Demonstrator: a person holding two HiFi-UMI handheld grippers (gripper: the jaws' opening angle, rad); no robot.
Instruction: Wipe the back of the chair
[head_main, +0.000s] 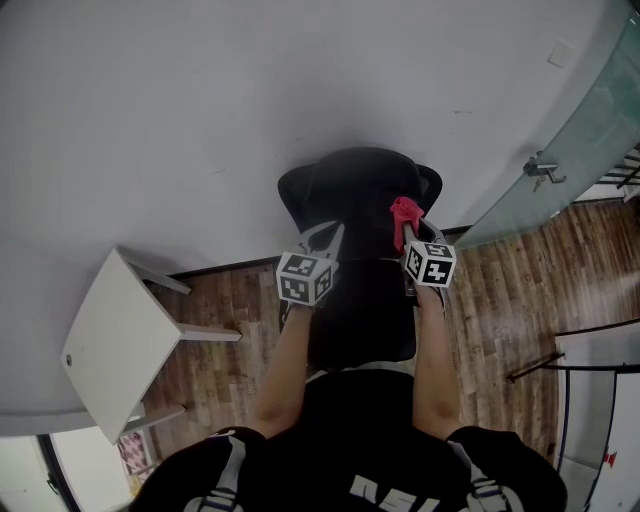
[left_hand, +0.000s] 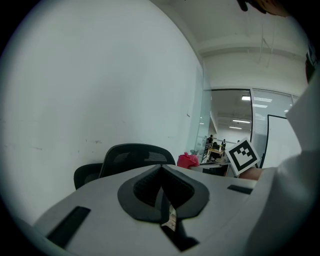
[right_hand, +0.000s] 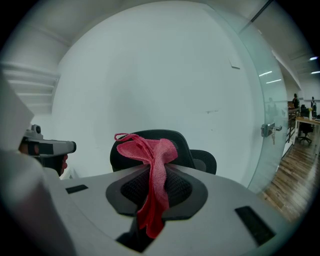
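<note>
Cloth and chair are the pair that matter here: the right gripper is clamping a pink-red woven cloth, its jaws closed on the middle of the fabric. A bunched end is standing up past the jaw tips and a tail is hanging back between them.

The black mesh-backed office chair is standing against the plain white wall, straight ahead of that gripper. In the right gripper view the cloth's bunched end is overlapping the chair's upper back, but I cannot tell whether it is touching the mesh. The top edge of the back is running left to right across the line of the jaws, so I judge a sideways sweep along it is what the wipe is calling for.

The left gripper is hovering just beside the right one, level with it, facing the same chair, its jaws together with nothing between them. Both are lying about equally near the back, though only the right one is carrying the cloth. A white tabletop is sitting well apart on the person's left, over the wooden floor.
</note>
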